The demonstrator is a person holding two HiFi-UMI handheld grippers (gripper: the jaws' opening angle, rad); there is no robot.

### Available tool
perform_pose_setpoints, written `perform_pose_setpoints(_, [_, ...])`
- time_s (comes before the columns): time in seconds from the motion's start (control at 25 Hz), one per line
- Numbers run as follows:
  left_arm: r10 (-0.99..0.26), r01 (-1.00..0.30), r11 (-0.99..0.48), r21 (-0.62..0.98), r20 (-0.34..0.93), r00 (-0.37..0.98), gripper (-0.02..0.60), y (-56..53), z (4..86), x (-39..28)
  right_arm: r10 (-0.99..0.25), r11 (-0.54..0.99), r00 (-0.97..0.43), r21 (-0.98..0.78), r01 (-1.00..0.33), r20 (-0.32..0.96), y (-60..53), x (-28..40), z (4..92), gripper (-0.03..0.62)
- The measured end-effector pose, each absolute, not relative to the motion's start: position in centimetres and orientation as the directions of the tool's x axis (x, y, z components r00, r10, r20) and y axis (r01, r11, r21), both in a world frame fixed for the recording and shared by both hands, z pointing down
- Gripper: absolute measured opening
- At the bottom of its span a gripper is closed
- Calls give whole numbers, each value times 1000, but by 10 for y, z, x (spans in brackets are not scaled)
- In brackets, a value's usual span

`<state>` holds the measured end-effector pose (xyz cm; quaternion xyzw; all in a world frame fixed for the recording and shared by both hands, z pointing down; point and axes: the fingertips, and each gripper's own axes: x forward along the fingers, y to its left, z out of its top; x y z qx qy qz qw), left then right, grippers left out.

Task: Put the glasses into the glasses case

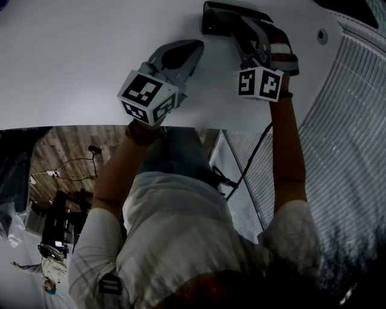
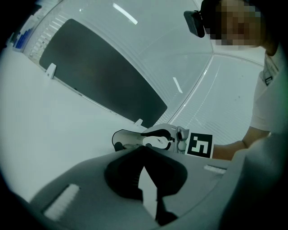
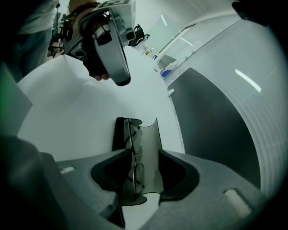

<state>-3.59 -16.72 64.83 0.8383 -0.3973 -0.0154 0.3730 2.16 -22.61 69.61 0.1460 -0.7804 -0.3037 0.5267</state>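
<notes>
The black glasses case [image 3: 148, 134] lies open on the white table [image 3: 67, 112], and the thin-framed glasses [image 3: 128, 134] rest inside it along its left side. My right gripper [image 3: 141, 155] is open, with one jaw on either side of the case and neither pad pressing on it. In the head view it [image 1: 241, 27] hangs over the case [image 1: 217, 18] at the table's far edge. My left gripper [image 1: 184, 51] stays to the left of the case over bare table. Its jaws [image 2: 143, 152] meet at the tips with nothing between them.
A dark panel [image 3: 211, 130] runs along the table beyond the case; it also shows in the left gripper view [image 2: 99, 76]. A ribbed surface [image 1: 356, 90] borders the table on the right. A black cable [image 1: 250, 163] hangs by the table's near edge.
</notes>
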Motion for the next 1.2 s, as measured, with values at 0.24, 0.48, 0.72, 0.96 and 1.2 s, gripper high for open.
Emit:
perform_pose_setpoints(0.24, [-678,-657,-410,633,271,684,0,-167,645,-29,-533,789,-396,608,86,748,-224,30,695,230])
perform_pose_setpoints(0.48, [-681,-661,-425,618,263,683,0,-158,644,-34,-557,774,-396,629,71,730,-212,27,692,231])
perform_pose_setpoints(0.72, [-685,-664,-459,590,241,688,0,-158,610,-31,-615,749,-426,661,-49,664,-209,30,641,221])
perform_pose_setpoints(0.96, [-696,-660,-515,546,182,694,0,-151,545,-30,-703,680,-458,702,-211,543,-192,33,561,136])
perform_pose_setpoints(1.2, [-698,-656,-597,462,104,709,0,-141,468,-26,-746,654,-521,601,-460,414,-160,35,476,3])
